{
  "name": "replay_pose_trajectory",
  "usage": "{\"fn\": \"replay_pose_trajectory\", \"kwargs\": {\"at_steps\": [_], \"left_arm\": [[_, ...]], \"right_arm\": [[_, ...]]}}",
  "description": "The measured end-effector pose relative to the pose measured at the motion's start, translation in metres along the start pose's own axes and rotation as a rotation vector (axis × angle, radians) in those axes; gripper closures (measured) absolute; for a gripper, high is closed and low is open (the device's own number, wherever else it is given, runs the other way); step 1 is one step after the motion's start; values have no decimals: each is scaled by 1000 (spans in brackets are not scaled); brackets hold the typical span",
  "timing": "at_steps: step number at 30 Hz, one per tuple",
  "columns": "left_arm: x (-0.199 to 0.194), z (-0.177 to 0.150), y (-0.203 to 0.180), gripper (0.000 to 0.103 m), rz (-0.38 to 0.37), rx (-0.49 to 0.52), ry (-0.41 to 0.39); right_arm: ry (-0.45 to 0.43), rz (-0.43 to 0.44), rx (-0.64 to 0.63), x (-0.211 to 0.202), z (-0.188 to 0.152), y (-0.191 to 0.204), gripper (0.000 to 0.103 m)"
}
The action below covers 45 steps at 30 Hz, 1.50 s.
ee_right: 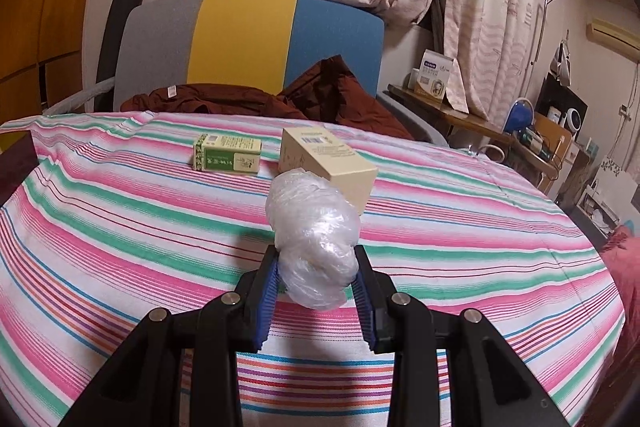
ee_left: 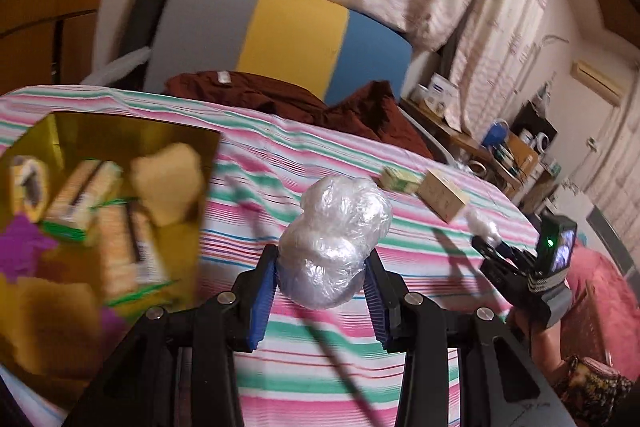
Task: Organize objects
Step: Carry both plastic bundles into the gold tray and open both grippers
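My left gripper (ee_left: 322, 269) is shut on a crumpled clear plastic bag ball (ee_left: 334, 235) and holds it above the striped cloth, just right of a gold box (ee_left: 120, 131) with biscuit packs (ee_left: 120, 239) and sponges inside. My right gripper (ee_right: 316, 273) is shut on a second clear plastic bag ball (ee_right: 314, 239) above the cloth. It also shows in the left wrist view (ee_left: 486, 241), at the right. A small green box (ee_right: 227, 154) and a cream box (ee_right: 332, 167) lie on the cloth behind it.
The table is covered by a pink, green and white striped cloth (ee_right: 120, 227). A dark red garment (ee_right: 256, 103) lies on a grey, yellow and blue chair (ee_right: 240, 39) behind. A cluttered side table (ee_right: 500, 131) stands at the right.
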State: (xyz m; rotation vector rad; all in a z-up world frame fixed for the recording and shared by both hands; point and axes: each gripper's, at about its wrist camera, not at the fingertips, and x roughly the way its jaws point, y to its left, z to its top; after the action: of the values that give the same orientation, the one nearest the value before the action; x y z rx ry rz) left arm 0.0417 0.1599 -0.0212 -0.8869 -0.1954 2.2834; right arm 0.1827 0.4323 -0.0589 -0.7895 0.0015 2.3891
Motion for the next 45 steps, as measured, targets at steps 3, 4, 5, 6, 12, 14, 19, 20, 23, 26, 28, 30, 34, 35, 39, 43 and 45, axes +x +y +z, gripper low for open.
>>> {"fn": "replay_pose_trajectory", "kwargs": {"at_steps": [3,4,5,6,12,14,19,20,23,26,28,30,34,35,39,43,45], "left_arm": [[-15,6,21,61,42,-12,-18],[-21,7,30,61,60,-15,-25],[-26,8,37,61,75,-17,-32],[-33,9,47,61,101,-19,-41],[-52,9,100,61,203,-96,-54],[-55,8,114,61,228,-130,-54],[-63,4,134,61,280,-170,-51],[-64,3,137,61,288,-173,-45],[-64,-2,144,61,304,-184,-23],[-65,-7,152,61,313,-199,-10],[-65,-8,155,61,322,-205,-2],[-66,-8,159,61,337,-211,5],[-67,-6,168,61,354,-232,9],[-68,-6,171,61,357,-240,8],[-72,-6,176,61,358,-259,1],[-72,-6,176,61,361,-254,2],[-72,-6,175,61,360,-250,4]], "right_arm": [[9,4,-21,-1,2,5,69],[10,4,-29,-1,3,7,69],[10,6,-43,-3,4,11,69],[9,12,-48,-6,6,14,69],[-43,171,45,-42,24,40,69],[-52,262,65,-53,34,57,69],[-60,462,35,-76,53,115,69],[-55,511,20,-81,57,130,69],[-23,635,-21,-88,63,173,69],[8,711,-82,-94,65,214,69],[24,742,-121,-98,64,237,69],[35,776,-152,-100,65,259,69],[67,821,-200,-102,61,295,69],[82,827,-204,-100,60,302,69],[171,859,-209,-88,57,329,66],[177,832,-178,-89,54,329,59],[172,846,-150,-93,53,322,57]]}}
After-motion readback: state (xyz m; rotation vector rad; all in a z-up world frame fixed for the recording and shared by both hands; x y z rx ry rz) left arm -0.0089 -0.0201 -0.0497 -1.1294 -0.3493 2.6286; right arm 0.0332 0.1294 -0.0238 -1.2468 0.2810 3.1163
